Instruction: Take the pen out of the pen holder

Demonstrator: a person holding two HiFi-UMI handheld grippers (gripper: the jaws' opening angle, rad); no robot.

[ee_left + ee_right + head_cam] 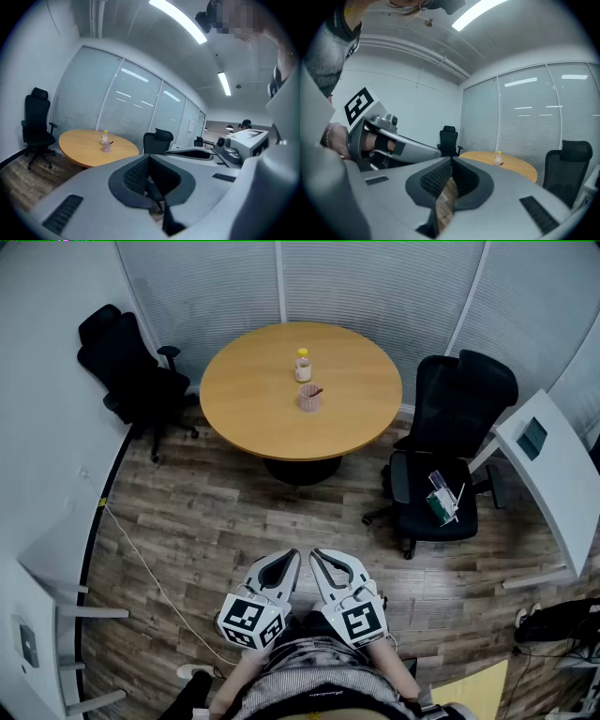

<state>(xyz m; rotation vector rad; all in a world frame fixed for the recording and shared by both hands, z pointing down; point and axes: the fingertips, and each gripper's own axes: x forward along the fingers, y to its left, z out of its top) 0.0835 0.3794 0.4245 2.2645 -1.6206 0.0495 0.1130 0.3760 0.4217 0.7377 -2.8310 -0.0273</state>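
The pen holder (pixel 309 397), a small pinkish see-through cup with a dark pen in it, stands near the middle of the round wooden table (pixel 253 390). It shows small and far off in the left gripper view as the pen holder (pixel 107 146). My left gripper (pixel 289 558) and right gripper (pixel 320 557) are held side by side close to my body, far short of the table. Both are shut and hold nothing: the left gripper (pixel 149 160) and the right gripper (pixel 451 162) each have their tips together.
A small bottle with a yellow cap (pixel 303 365) stands just behind the cup. Black office chairs sit left of the table (pixel 131 371) and to its right (pixel 450 446); the right one has items on its seat. A white desk (pixel 553 474) is at the right, over a plank floor.
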